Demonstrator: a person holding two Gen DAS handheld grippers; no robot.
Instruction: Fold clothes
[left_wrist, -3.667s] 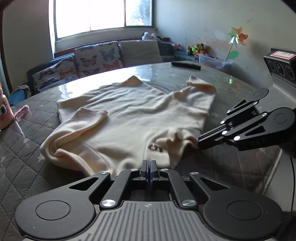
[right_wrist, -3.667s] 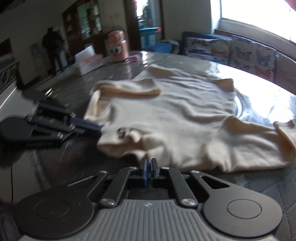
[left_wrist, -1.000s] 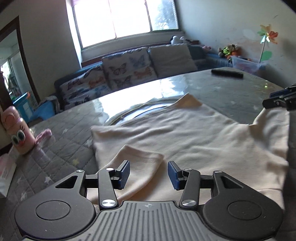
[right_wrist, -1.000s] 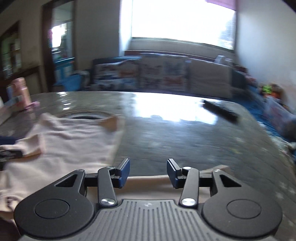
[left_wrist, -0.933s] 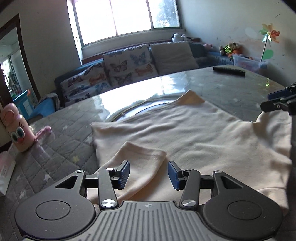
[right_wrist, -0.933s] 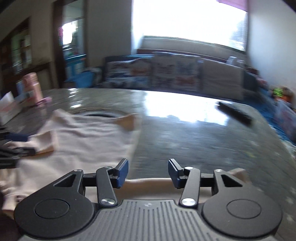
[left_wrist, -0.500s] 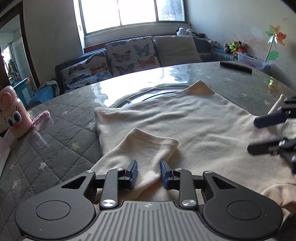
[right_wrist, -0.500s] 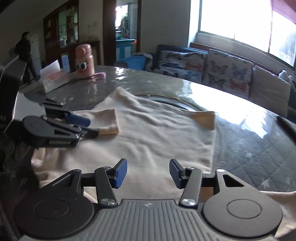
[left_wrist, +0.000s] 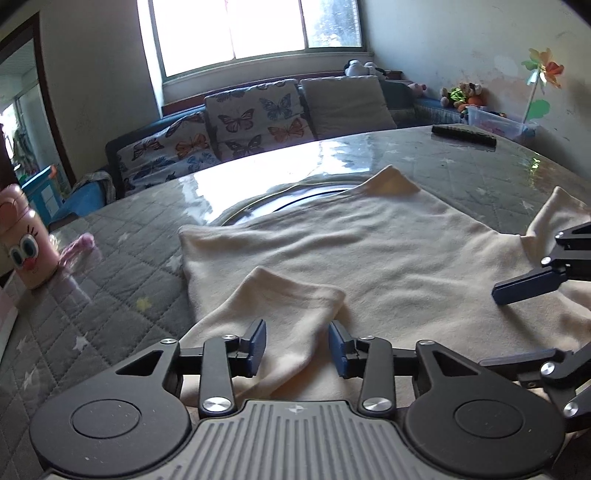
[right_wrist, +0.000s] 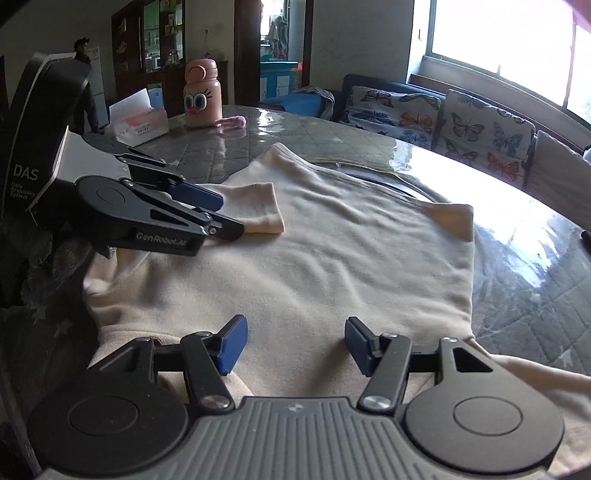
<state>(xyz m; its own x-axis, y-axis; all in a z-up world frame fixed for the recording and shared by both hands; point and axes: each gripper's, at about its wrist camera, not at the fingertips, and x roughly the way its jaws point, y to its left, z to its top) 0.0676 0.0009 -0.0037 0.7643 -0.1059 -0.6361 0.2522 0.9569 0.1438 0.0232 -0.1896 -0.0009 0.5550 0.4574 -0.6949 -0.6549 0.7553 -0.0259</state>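
Note:
A cream shirt (left_wrist: 369, 251) lies spread flat on the round table, one sleeve (left_wrist: 291, 299) folded in over its body. My left gripper (left_wrist: 297, 343) hovers over that sleeve's near end. Its jaws are opening, with the cloth lying between and below them, not pinched. In the right wrist view the shirt (right_wrist: 332, 258) fills the middle, and my right gripper (right_wrist: 294, 341) stands over its near edge. Those jaws are opening too, with nothing clamped. The left gripper (right_wrist: 229, 216) shows at the sleeve (right_wrist: 258, 206). The right gripper (left_wrist: 491, 328) reaches in from the right.
The table (left_wrist: 110, 266) has a grey quilted cover under glass. A pink cartoon bottle (right_wrist: 202, 96) and a tissue box (right_wrist: 138, 123) stand at its far left. A black remote (left_wrist: 463, 134) lies at the far right edge. A sofa (left_wrist: 251, 118) lies behind, a person (right_wrist: 83, 48) far back.
My right gripper swung left from the table's right side to over the shirt's near edge, and its jaws widened. The left gripper stayed over the sleeve; its jaws narrowed, then widened again.

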